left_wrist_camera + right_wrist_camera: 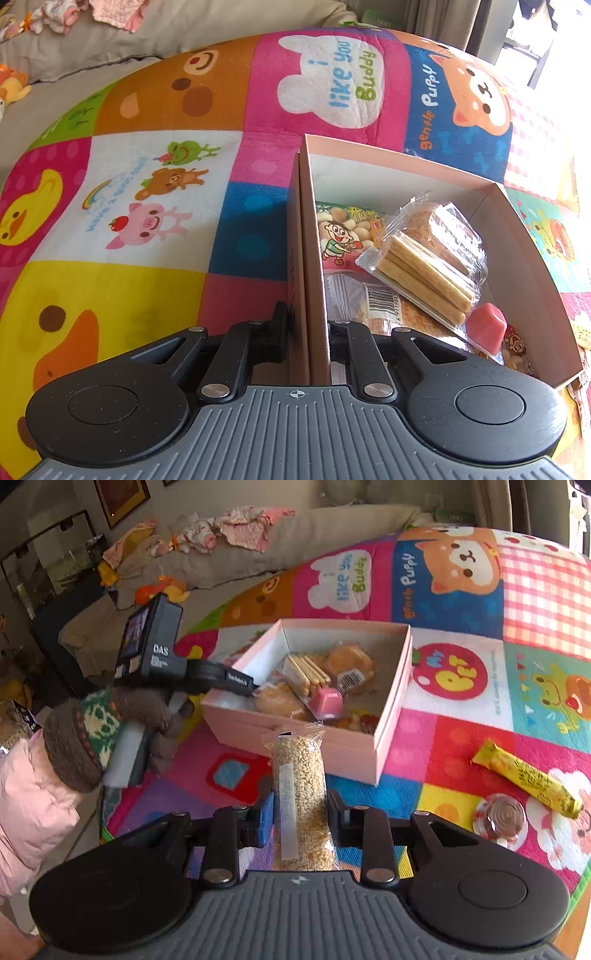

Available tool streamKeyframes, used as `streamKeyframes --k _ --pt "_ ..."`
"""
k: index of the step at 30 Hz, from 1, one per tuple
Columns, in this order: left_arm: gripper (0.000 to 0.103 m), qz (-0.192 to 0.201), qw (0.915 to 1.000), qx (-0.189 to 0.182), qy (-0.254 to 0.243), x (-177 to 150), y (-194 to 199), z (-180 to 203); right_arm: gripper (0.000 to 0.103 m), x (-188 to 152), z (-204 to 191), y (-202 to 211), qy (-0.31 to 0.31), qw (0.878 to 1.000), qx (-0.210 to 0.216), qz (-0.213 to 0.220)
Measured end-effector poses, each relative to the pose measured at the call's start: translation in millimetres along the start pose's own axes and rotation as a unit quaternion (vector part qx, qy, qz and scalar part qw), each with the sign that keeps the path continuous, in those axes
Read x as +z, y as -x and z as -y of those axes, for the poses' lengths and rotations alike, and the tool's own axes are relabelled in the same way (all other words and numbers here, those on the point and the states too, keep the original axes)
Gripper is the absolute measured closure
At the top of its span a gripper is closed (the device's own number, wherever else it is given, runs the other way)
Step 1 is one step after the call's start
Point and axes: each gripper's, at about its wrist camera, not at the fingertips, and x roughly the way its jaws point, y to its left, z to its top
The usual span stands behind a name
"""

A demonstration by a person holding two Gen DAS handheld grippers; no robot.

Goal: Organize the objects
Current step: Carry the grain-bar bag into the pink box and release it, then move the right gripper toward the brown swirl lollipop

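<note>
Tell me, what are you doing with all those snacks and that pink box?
A person is tidying snacks into the pink box on the colourful play mat. The left gripper is clamped on the box's wall, steadying it. The right gripper holds a clear-wrapped puffed-rice bar in front of the box. Biscuit sticks and a pink jelly cup are already inside. A yellow snack bar and a round wrapped sweet wait on the mat.

The stick pack (424,273) hides snacks beneath; the box's (532,258) near corner is cut off.
</note>
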Motion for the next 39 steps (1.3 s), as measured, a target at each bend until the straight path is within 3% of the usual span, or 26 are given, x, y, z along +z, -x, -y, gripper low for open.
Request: streamKeyframes --k 7,13,16,18,20,25,29,33,36,39 --pt "0.088 0.003 1.0 -0.001 -0.001 -1.0 0.5 0.7 0.074 56.8 -9.6 -49.2 -0.012 1.0 0.012 0.021" --pt "0.088 0.006 1.0 -0.004 -0.002 -1.9 0.4 0.3 0.074 100.3 -18.4 -103.6 0.012 0.999 -0.026 0.038" --pt "0.088 0.006 1.0 -0.005 -0.002 -1.9 0.0 0.0 0.073 119.2 -12.0 -122.3 -0.001 0.999 -0.015 0.046" --pt "0.088 0.006 1.0 -0.006 -0.002 -2.1 -0.1 -0.6 0.062 126.7 -3.6 -128.9 -0.028 0.998 0.007 0.047" --pt "0.088 0.008 0.9999 -0.006 -0.003 -2.3 0.0 -0.5 0.059 124.5 -0.8 -125.5 -0.034 0.998 0.015 0.053" --pt "0.088 0.01 0.9999 -0.009 0.0 -3.6 0.1 -1.6 0.052 97.6 12.0 -96.2 -0.02 0.997 -0.017 0.07" --pt "0.088 0.011 0.9999 -0.008 0.003 -3.5 0.2 -1.5 0.048 51.1 33.0 -57.6 -0.021 0.992 -0.085 0.095" --pt "0.088 0.012 0.9999 -0.007 0.003 -3.8 0.2 -1.1 0.034 -16.4 52.6 -21.5 -0.016 0.974 -0.191 0.118" --pt "0.088 0.011 0.9999 -0.006 0.0 -4.0 0.3 -1.1 0.025 -62.4 69.0 -4.5 -0.017 0.956 -0.272 0.109" --pt "0.088 0.011 0.9999 -0.005 0.001 -4.2 0.3 -1.0 0.02 -95.1 87.3 2.4 -0.04 0.948 -0.3 0.096"
